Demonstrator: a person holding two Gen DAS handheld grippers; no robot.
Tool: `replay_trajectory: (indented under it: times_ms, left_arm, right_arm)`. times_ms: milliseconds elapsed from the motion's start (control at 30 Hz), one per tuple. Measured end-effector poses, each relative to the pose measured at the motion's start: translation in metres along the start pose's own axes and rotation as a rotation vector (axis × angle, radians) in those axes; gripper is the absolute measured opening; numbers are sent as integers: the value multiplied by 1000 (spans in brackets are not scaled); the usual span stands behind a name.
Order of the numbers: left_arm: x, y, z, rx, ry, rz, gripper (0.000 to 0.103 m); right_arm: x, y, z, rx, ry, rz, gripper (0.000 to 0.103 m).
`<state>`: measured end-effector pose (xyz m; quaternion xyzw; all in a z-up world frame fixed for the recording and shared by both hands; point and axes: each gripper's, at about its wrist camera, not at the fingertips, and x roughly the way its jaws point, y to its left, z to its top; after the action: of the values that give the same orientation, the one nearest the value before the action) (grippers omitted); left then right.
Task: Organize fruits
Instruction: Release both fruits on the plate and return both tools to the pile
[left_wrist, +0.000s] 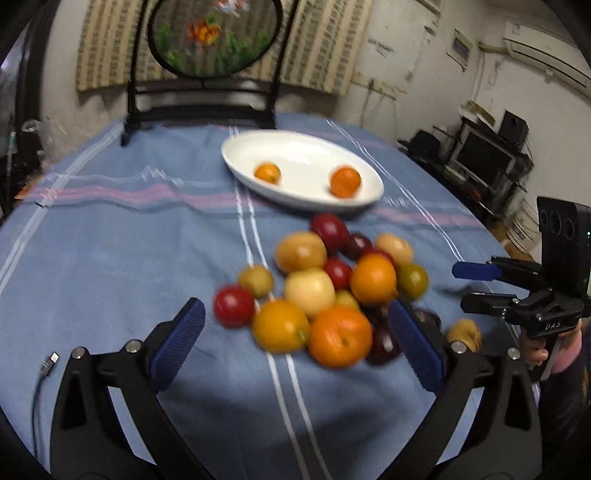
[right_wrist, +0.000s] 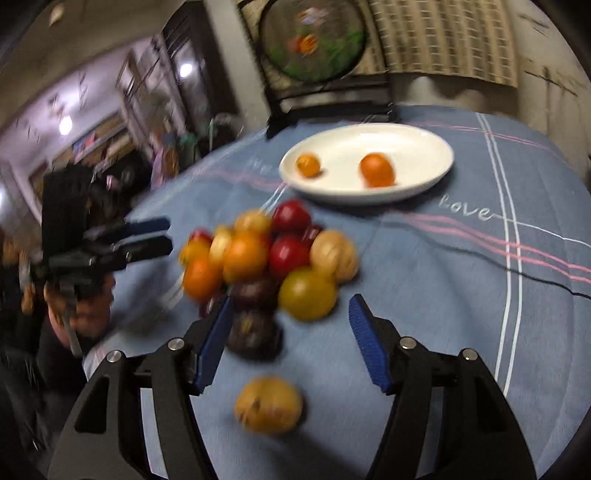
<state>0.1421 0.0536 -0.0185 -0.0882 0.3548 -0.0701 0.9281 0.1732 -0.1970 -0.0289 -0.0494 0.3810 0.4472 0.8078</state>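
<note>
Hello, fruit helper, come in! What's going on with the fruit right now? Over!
Left gripper open, empty; right gripper open, empty. Two small oranges in white oval dish. Mixed fruit pile on blue striped cloth. Nothing blocking.

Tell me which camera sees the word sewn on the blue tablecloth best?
The right wrist view. There the white stitched word "Love" reads clearly on the tablecloth, just in front of the white dish. In the left wrist view the same stitching sits beside the dish but is a small, blurred squiggle you cannot read.
</note>
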Motion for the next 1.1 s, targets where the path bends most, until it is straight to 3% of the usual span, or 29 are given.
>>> replay_trajectory:
  times_ms: [167, 333, 633, 933, 1033, 1100]
  left_arm:
    - [-1, -10, -6, 62, 11, -16, 101]
    - [2, -15, -6, 74, 22, 19, 101]
    - [6, -14, -6, 70, 49, 46, 101]
    - [5, -13, -6, 67, 42, 44, 101]
    - [5, -13, -6, 67, 40, 39, 101]
    - [4, -13, -6, 67, 36, 34, 101]
  right_arm:
    - [4, 5, -14, -4, 86, 21, 66]
    - [-1, 15, -20, -59, 87, -2, 66]
    - [0, 32, -25, -145, 95, -84, 66]
    - [12, 39, -36, -181, 180, -172, 65]
    - [14, 38, -37, -177, 195, -177, 63]
    - [15, 39, -38, -175, 201, -182, 55]
